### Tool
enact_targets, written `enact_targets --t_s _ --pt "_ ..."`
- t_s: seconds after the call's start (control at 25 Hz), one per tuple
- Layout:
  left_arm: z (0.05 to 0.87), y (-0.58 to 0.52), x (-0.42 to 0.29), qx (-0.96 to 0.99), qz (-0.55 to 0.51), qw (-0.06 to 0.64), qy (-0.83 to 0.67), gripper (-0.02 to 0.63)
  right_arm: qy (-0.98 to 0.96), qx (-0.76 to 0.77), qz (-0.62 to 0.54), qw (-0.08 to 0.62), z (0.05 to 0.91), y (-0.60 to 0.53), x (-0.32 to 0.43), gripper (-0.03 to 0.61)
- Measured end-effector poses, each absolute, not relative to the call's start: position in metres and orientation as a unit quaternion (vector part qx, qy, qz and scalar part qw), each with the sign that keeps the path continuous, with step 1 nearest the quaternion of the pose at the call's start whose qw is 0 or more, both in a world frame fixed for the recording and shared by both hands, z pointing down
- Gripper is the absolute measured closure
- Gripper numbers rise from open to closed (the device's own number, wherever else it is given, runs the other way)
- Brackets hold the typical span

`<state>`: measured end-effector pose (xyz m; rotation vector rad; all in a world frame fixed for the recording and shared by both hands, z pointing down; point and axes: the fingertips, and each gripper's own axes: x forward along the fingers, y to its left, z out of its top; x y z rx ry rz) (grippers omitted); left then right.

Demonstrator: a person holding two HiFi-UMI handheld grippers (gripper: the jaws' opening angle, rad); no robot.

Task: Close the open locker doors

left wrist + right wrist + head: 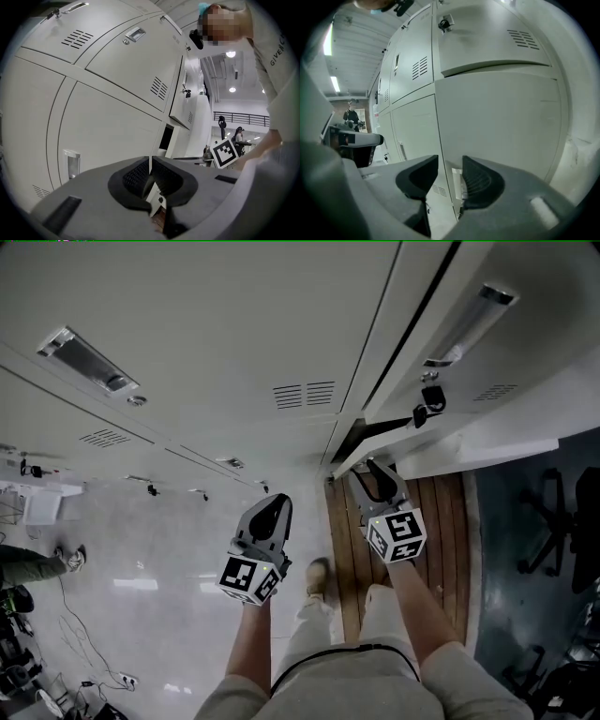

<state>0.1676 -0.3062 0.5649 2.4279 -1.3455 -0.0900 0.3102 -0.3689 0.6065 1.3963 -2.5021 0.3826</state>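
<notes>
Standing on a pale glossy floor edged by a brown wood-plank strip, you face a long bank of pale grey metal lockers. One pale grey vented locker door stands ajar, swung out at the right of the bank, with a dark gap at its inner edge; I'd judge its long axis vertical. Your right gripper sits just below that gap and is clearly the nearer one, jaws spread, nothing pinched. Your left gripper is off to the left, jaws pressed together, empty. My read: push the door face with the right.
</notes>
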Motion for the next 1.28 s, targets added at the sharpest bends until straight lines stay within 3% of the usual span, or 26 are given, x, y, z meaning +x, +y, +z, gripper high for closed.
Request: enact_targets --t_s 1.28 --pt "0.582 -0.285 0.131 0.844 -0.033 0.195 -0.499 0.597 -0.874 0.455 0.115 0.127 0.61 -0.415 0.296 0.42"
